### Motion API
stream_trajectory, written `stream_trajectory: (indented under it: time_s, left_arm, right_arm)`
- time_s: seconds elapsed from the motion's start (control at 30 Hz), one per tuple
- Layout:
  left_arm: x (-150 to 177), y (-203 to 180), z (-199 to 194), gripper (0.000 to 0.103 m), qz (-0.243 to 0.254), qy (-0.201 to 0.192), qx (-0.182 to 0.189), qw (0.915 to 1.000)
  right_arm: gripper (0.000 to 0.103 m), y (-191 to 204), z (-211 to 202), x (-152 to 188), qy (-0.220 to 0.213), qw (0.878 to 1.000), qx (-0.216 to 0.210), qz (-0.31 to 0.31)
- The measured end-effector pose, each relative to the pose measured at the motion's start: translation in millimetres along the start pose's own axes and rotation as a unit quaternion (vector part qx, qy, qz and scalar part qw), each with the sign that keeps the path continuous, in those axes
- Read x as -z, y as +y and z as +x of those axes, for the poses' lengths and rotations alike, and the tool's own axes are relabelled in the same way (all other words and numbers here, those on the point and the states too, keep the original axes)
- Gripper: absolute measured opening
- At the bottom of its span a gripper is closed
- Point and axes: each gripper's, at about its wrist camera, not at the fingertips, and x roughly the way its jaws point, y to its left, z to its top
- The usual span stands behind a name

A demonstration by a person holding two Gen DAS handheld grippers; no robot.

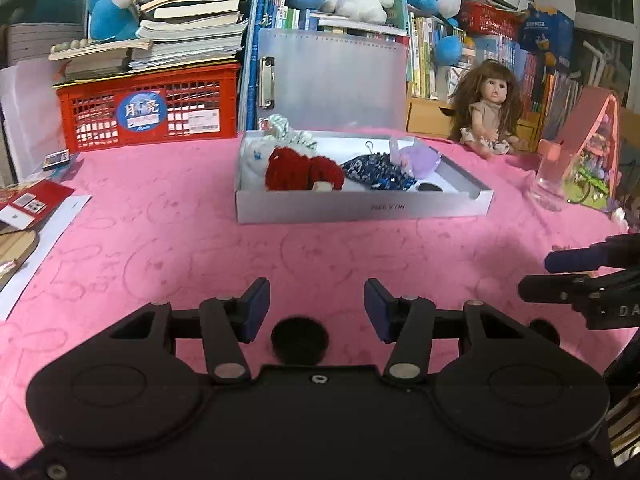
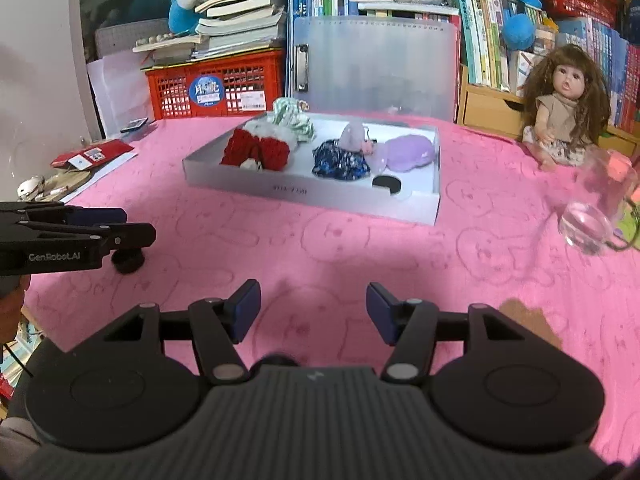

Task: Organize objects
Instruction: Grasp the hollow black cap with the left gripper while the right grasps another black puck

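Box [image 1: 360, 208] of small soft things sits in the middle of the pink tablecloth [image 1: 160, 240], far ahead of both my tools, and it already holds a red fuzzy piece [image 1: 296, 172], a blue patterned pouch [image 1: 376, 172], a lilac piece [image 1: 420, 160] and a green-and-white striped bundle [image 2: 294, 118] at its far left corner. My left gripper [image 1: 316, 308] hangs over bare cloth with its jaws partly apart and nothing between them; my right gripper [image 2: 314, 308] is likewise empty, a little wider, and its jaws are opening. I judge that most of the sorting is done and that both hands are clear of the box. Loose things I can see are the doll [image 2: 564, 108] at the far right and the clear glass cup [image 2: 592, 216] nearer on the right. If the cup is next, I would take it with the right tool, low on its wall, keeping it upright. The 2 tools are close together, so I would move 1 at a time.
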Motion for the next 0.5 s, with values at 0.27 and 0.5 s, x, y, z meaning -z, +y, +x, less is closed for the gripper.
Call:
stream_trajectory:
  time_s: [0.27, 0.5]
  left_arm:
    - [21, 1, -5, 0.051, -0.008, 0.012, -0.013, 0.9998]
    - [26, 1, -2, 0.050, -0.011, 0.012, -0.018, 0.9997]
  right_arm:
    - [0.072, 4, -15, 22, 0.008, 1.000, -0.001, 0.007]
    - [0.072, 13, -18, 29, 0.012, 1.000, -0.004, -0.010]
